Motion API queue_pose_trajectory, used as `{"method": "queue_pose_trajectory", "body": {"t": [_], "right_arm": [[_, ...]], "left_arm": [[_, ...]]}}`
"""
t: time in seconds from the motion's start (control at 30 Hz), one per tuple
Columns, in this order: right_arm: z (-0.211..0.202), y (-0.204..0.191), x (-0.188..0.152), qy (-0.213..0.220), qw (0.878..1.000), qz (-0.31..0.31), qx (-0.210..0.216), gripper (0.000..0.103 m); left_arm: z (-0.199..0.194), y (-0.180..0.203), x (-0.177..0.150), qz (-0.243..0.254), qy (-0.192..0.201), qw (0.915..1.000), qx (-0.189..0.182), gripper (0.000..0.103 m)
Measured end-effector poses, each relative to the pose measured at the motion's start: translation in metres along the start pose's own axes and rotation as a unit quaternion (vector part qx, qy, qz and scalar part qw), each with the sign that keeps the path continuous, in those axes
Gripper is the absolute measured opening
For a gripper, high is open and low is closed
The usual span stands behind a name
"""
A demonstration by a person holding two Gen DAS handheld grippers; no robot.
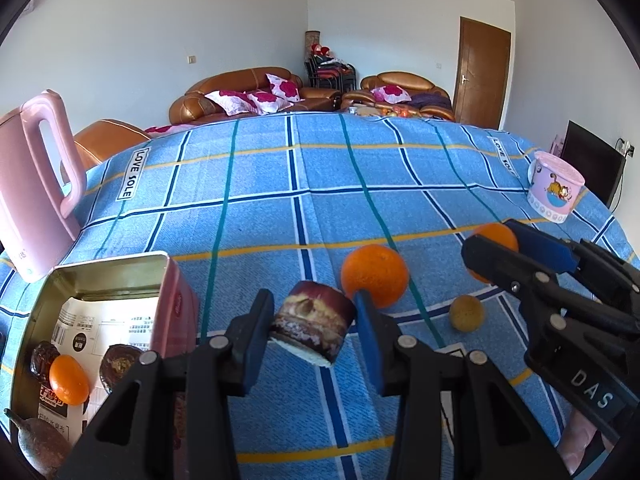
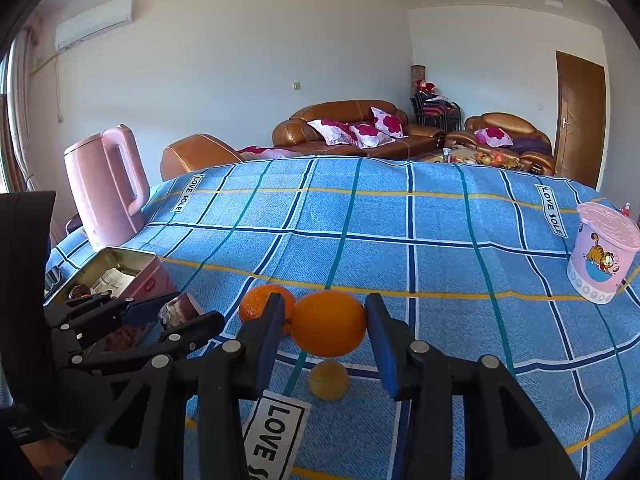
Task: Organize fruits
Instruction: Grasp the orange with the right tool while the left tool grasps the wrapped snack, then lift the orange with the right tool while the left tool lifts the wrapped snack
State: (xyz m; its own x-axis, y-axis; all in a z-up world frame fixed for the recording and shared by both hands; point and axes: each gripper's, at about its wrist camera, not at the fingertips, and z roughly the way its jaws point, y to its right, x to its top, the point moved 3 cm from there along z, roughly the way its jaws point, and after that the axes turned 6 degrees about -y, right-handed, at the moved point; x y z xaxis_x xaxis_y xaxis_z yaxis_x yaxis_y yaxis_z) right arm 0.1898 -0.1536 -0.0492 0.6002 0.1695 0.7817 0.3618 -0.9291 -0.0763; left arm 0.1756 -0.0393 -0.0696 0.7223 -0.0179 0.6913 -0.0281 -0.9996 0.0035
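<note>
My left gripper (image 1: 314,320) pinches a wrapped cake (image 1: 312,322) just right of the tin (image 1: 108,270) at near left; tilted in the jaws, it could slip before clearing the tin wall. My right gripper (image 2: 322,328) is spread around an orange (image 2: 328,322), not visibly clamped. Closing off-centre could roll it into the second orange (image 2: 256,304) touching its left, or onto the small fruit (image 2: 329,380) below.

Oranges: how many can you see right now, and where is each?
3, though more may be hidden. One orange sits between the right tongs, one orange lies on the tablecloth beside it, and a small one is inside the open tin.
</note>
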Motion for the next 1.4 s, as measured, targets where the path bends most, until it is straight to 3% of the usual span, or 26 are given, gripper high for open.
{"method": "queue_pose_trajectory", "body": {"t": [1.4], "right_arm": [[-0.029, -0.007, -0.002, 0.076, 0.997, -0.022, -0.002, 0.044]], "left_arm": [[-0.036, -0.005, -0.004, -0.012, 0.095, 0.9952, 0.021, 0.043]]}}
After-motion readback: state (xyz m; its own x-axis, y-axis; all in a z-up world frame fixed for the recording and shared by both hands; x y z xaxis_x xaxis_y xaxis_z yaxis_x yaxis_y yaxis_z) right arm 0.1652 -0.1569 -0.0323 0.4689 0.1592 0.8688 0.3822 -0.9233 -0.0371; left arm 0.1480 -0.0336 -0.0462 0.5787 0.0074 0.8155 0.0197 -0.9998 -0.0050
